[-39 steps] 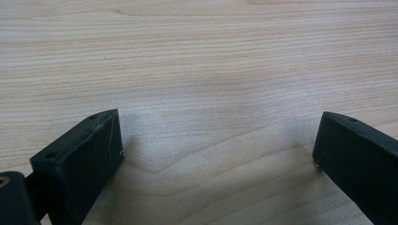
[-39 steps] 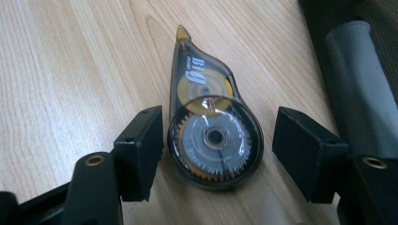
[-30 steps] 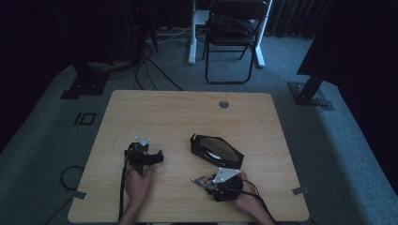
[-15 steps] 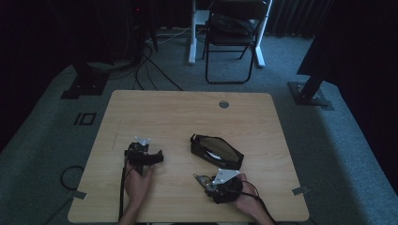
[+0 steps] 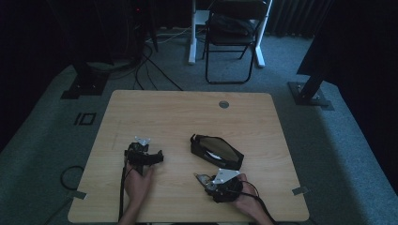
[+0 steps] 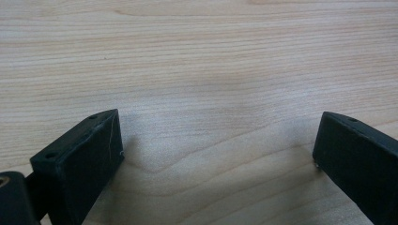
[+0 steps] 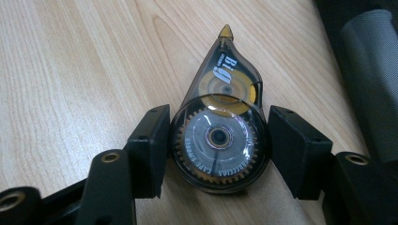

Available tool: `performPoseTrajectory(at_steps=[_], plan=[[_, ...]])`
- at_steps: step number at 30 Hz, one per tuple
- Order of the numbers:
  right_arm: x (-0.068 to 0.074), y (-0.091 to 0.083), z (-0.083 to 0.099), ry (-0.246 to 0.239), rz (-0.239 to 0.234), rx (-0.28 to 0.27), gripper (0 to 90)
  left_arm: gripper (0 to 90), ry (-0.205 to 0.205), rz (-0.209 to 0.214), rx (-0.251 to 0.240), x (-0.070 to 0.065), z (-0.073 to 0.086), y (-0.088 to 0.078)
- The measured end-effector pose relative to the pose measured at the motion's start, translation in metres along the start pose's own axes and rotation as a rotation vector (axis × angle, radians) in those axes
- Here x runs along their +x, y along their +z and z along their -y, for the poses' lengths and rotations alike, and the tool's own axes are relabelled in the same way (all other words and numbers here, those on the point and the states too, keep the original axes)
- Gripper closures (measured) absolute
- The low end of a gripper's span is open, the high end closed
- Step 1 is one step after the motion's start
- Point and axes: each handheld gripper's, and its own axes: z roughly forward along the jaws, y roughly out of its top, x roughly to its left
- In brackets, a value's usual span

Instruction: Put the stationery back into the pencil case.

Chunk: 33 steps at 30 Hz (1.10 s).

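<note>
A teardrop-shaped correction tape dispenser [image 7: 219, 140] of smoky clear plastic, with gears and a yellow spool inside, lies flat on the wooden table [image 7: 70, 70], tip pointing away. My right gripper [image 7: 218, 126] is shut on its round body, one jaw against each side. In the high view that gripper [image 5: 207, 181] is near the front edge, with the dispenser [image 5: 202, 177] at its tip. My left gripper [image 6: 218, 136] stands open over bare wood; in the high view it [image 5: 142, 149] is at the front left.
An open black mesh pencil case [image 5: 216, 152] lies just behind the right gripper, and its edge [image 7: 363, 70] is close on the right of the dispenser. A round cable hole [image 5: 224, 104] is at the table's back. A folding chair [image 5: 232, 28] stands beyond.
The right gripper with the dispenser has shifted slightly near the table's front edge. The left gripper has stayed in place.
</note>
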Motion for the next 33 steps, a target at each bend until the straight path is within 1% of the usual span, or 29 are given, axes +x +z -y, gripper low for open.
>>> performPoseTrajectory(at_steps=[13,33], plan=[[-0.001,-0.006,-0.003,0.007,0.011,-0.035,41.5,2.2,-0.002,0.0,-0.002,0.0,0.0,0.0],[0.001,-0.019,-0.011,-0.012,0.031,-0.079,41.5,2.2,0.0,0.0,0.0,0.0,0.0,0.0]])
